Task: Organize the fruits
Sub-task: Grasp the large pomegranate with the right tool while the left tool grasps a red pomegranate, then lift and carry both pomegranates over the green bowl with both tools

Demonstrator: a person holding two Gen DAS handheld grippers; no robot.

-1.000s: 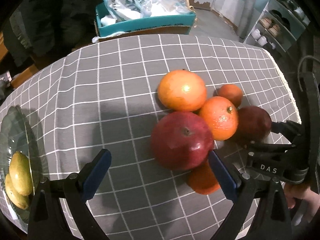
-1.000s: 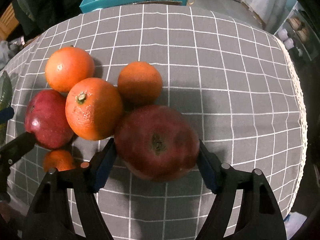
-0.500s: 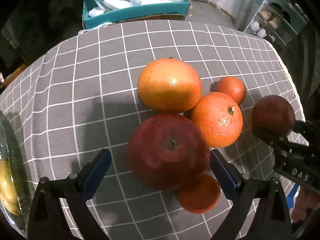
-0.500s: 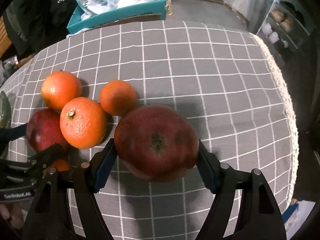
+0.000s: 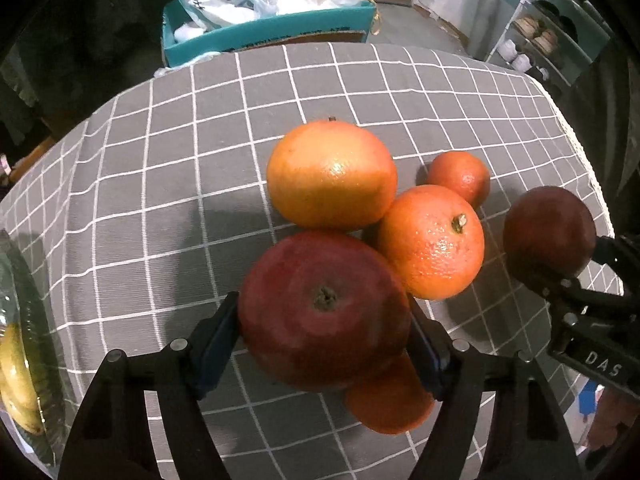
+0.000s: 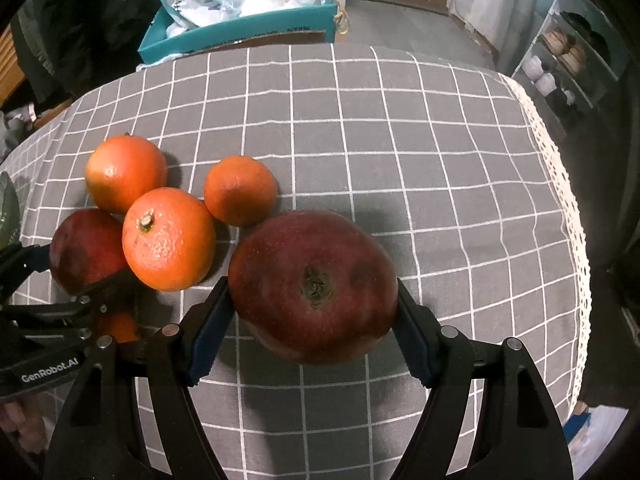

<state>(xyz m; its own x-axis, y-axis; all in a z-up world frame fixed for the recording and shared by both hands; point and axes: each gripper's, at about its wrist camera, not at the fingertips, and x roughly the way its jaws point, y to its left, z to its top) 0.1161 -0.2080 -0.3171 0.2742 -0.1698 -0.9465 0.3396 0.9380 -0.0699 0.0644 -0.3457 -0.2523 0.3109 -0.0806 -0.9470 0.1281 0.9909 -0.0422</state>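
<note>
My left gripper is shut on a red apple that sits among the fruit on the grey checked tablecloth. Beside it lie a large orange, a medium orange, a small mandarin and another orange partly hidden under the apple. My right gripper is shut on a second red apple and holds it above the cloth; it also shows in the left wrist view. The left-held apple shows in the right wrist view.
A glass plate with yellow-green fruit stands at the table's left edge. A teal box with plastic bags stands behind the table. The lace-trimmed right table edge drops off to the floor.
My left gripper has moved in and closed on the near red apple. My right gripper has lifted its apple up and away from the pile.
</note>
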